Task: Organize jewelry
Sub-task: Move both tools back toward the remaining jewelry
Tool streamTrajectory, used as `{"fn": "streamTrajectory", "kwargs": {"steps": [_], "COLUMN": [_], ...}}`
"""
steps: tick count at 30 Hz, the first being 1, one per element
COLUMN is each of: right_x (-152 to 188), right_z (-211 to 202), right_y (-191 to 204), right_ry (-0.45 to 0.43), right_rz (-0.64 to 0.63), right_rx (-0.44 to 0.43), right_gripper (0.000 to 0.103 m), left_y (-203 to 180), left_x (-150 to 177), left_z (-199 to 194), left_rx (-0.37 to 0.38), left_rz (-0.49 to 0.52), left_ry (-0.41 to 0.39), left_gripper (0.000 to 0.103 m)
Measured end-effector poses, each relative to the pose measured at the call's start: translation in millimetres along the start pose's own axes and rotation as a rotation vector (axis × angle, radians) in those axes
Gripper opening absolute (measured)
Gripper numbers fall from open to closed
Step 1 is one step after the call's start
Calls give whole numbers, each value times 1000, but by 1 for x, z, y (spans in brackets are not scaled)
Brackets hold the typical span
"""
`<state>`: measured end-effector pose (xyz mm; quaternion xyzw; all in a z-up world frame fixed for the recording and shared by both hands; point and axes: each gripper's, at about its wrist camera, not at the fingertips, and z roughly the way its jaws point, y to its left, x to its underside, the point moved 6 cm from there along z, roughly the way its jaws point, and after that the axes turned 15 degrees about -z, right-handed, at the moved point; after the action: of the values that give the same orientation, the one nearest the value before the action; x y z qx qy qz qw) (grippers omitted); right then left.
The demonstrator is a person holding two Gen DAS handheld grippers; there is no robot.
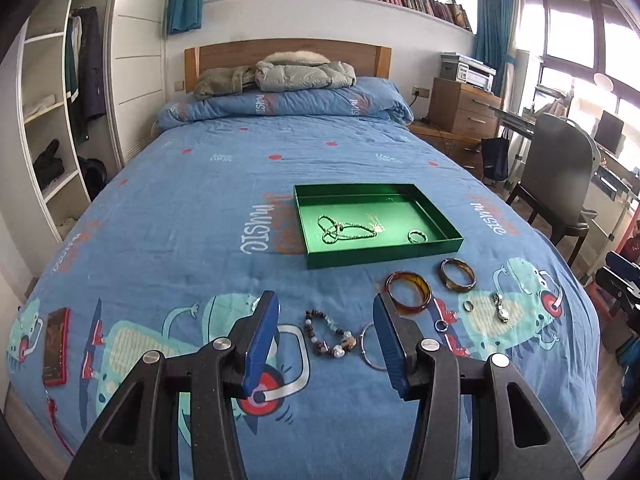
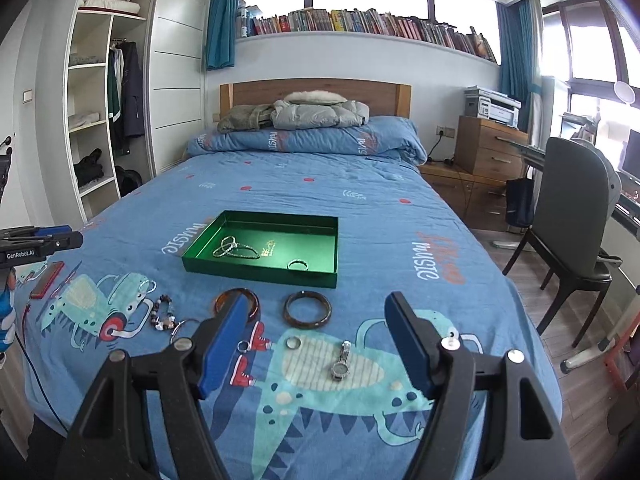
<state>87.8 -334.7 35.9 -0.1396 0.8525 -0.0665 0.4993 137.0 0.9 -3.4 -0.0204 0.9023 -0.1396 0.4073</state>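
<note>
Blue bedspread (image 1: 200, 208) carries green tray (image 1: 384, 256) mid-bed – necklace (image 1: 344, 230) inside, bangles (image 2: 308, 308), rings, watch (image 2: 342, 362) near foot edge. Left gripper (image 1: 326, 344) and right gripper (image 2: 316, 344) – both parted, empty.

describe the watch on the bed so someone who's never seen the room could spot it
Start at the green tray on the blue bedspread and come toward the foot of the bed, past the dark bangle. The watch lies on the cartoon dinosaur's striped belly, the only piece with a round face and metal strap; its neighbours are plain rings.
</note>
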Motion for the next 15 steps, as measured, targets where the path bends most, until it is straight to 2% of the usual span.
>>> {"fn": "streamTrajectory", "kwargs": {"steps": [6, 12, 15], "right_x": [25, 38, 42], "right_z": [7, 47, 74], "right_y": [13, 57, 82], "right_ry": [39, 110, 146], "right_rz": [40, 14, -3], "right_rx": [-57, -191, -264], "right_gripper": [69, 68, 61], "left_y": [17, 33, 39], "left_x": [36, 55, 60], "left_z": [29, 70, 91], "left_rx": [-16, -34, -41], "left_rz": [-27, -64, -78], "left_ry": [96, 177, 213], "left_gripper": [35, 28, 26]}}
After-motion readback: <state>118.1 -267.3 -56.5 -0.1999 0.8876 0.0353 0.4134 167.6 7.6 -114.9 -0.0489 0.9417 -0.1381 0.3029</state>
